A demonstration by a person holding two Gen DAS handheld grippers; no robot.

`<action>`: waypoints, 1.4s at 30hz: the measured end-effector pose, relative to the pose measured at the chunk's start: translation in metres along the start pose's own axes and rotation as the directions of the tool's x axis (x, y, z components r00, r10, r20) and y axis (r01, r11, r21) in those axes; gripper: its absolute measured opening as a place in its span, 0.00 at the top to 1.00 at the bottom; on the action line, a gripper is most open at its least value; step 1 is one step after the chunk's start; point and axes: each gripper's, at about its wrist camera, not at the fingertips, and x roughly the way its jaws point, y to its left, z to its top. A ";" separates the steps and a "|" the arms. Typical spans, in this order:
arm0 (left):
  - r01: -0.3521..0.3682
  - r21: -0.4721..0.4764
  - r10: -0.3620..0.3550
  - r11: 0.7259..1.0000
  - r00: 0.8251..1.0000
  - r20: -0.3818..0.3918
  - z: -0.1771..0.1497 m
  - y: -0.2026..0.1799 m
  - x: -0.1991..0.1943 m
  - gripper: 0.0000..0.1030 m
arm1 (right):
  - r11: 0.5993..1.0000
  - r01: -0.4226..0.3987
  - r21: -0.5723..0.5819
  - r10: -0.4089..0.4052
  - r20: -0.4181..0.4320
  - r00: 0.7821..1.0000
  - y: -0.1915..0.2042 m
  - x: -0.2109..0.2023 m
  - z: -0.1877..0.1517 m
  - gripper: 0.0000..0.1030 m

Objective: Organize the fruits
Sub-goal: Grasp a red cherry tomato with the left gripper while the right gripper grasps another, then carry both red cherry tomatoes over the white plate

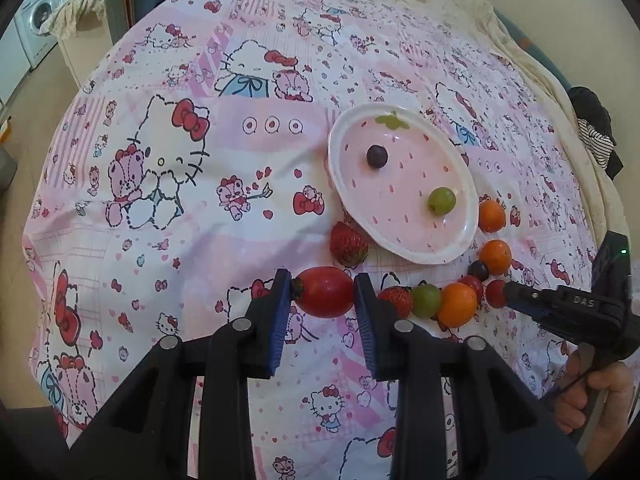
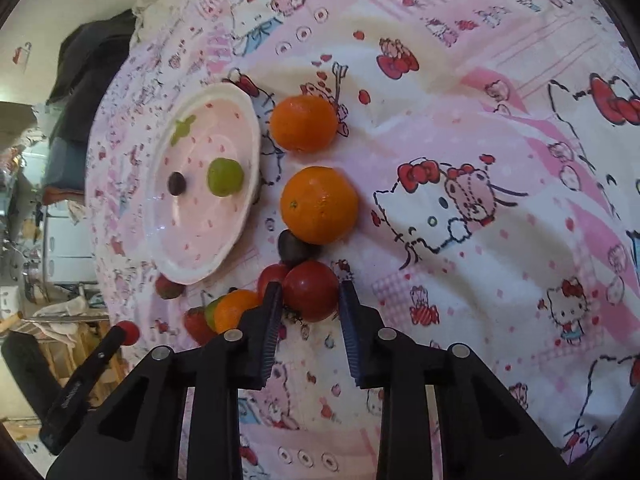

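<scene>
A pink strawberry-print plate [image 1: 460, 240] [image 2: 192, 268] lies on the cloth and holds a dark grape [image 1: 377, 156] [image 2: 176, 183] and a green grape [image 1: 442, 201] [image 2: 225, 176]. My left gripper [image 1: 323, 293] is shut on a red cherry tomato [image 1: 324, 291], the pads touching both its ends. My right gripper [image 2: 308, 300] is open around another red tomato [image 2: 311, 295], with a gap on the right side. Strawberries [image 1: 348, 245], oranges [image 2: 319, 205] [image 1: 457, 304], a green grape [image 1: 426, 300] and a dark grape [image 2: 292, 246] lie loose around the plate.
A Hello Kitty cloth [image 1: 180, 160] covers the table. The right gripper's body and the hand holding it [image 1: 580, 312] show at the right of the left wrist view. A washing machine [image 1: 38, 16] stands beyond the table's far left edge.
</scene>
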 end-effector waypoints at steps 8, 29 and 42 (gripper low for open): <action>-0.025 -0.005 0.026 1.000 0.999 0.037 0.002 0.006 -0.004 0.73 | 1.000 -0.011 -0.016 0.012 0.034 0.999 0.007 -0.010 0.003 0.84; -0.021 0.026 0.020 0.999 0.999 0.042 0.005 -0.003 0.000 0.73 | 0.988 0.146 -0.047 -0.146 0.009 0.989 -0.004 0.016 0.010 0.67; -0.013 0.141 -0.003 0.990 0.994 0.111 0.045 -0.018 -0.027 0.73 | 0.980 -0.156 -0.120 0.172 0.141 0.975 0.041 -0.057 0.033 0.67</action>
